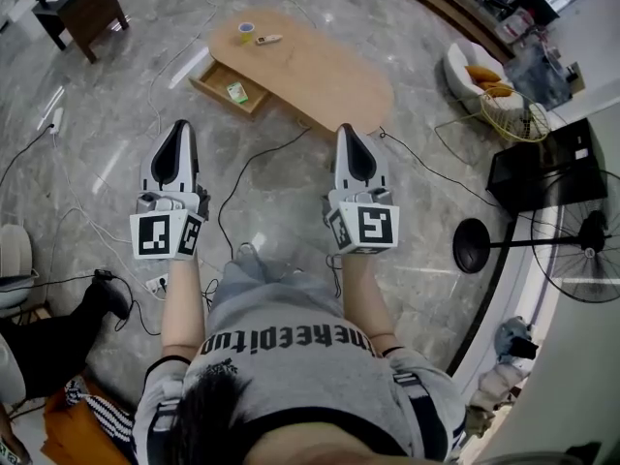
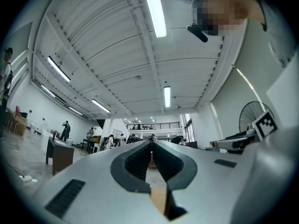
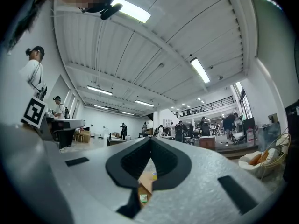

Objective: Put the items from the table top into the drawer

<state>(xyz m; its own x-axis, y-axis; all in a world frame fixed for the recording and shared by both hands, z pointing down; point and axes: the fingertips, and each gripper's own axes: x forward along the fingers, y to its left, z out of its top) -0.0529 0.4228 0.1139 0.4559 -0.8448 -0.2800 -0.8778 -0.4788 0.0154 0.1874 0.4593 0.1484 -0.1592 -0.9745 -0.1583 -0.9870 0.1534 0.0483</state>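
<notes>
**Approach stage.** The oval table (image 1: 320,71) lies well ahead of the person. The drawer (image 1: 215,86) stands pulled out of the table's near-left side and holds one green-and-white packet (image 1: 236,91). The left gripper (image 1: 180,127) and right gripper (image 1: 351,130) are well short of the table, jaws together and empty. A round item (image 1: 247,31) and a tube (image 1: 268,39) lie on the table's far-left end. The next move likely calls for stepping closer and opening the jaws.

Black lettering crossed the person's grey shirt (image 1: 291,342), upside down and illegible. The left gripper (image 1: 180,126) and right gripper (image 1: 348,130) bore only square markers.
</notes>
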